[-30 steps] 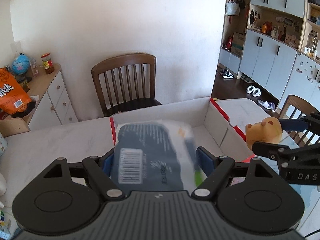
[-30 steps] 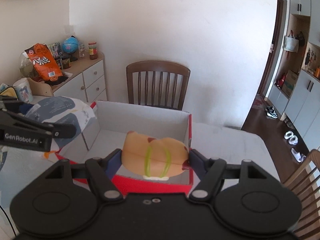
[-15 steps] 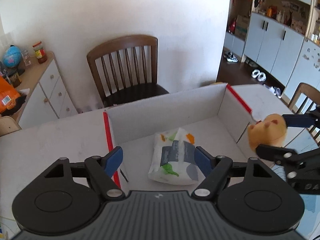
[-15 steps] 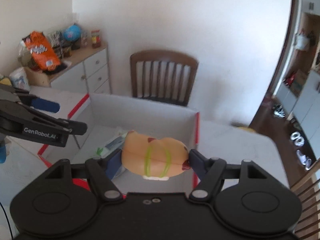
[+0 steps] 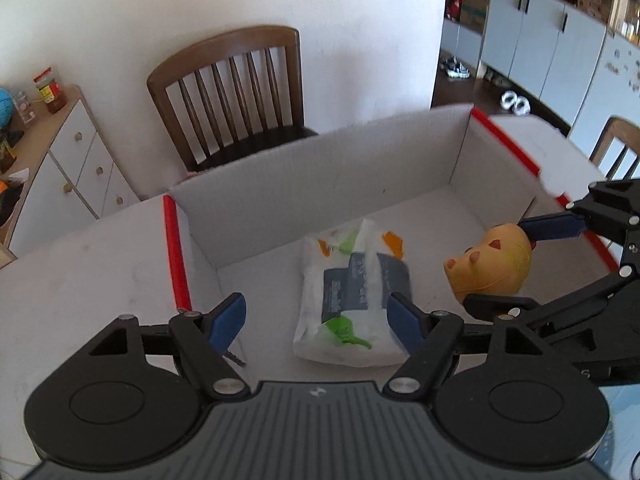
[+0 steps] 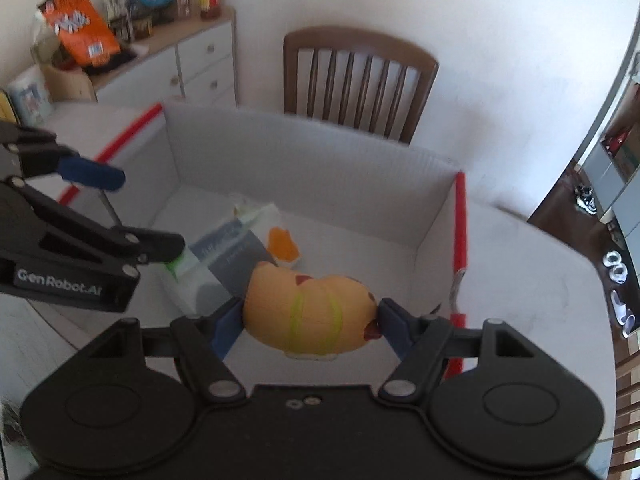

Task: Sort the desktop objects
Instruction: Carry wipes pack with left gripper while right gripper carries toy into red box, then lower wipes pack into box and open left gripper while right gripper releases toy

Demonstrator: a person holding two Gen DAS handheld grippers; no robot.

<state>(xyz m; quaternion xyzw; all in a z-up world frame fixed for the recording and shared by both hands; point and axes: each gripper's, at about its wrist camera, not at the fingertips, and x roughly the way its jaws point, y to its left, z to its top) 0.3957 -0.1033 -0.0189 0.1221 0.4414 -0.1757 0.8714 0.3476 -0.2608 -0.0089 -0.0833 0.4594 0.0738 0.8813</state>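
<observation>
Orange squishy animal toy (image 6: 310, 312) is clamped in the right tool (image 6: 310, 322), hanging over the white corrugated box with red edges (image 5: 320, 176). Left tool (image 5: 318, 318) is spread apart, with the white-and-navy plastic pouch (image 5: 352, 300) lying on the box floor just ahead of it.

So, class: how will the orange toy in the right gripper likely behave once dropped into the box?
The orange toy looks rounded and squishy, so it probably lands softly. It may roll slightly toward the wipes pack. Breakage seems unlikely.
</observation>
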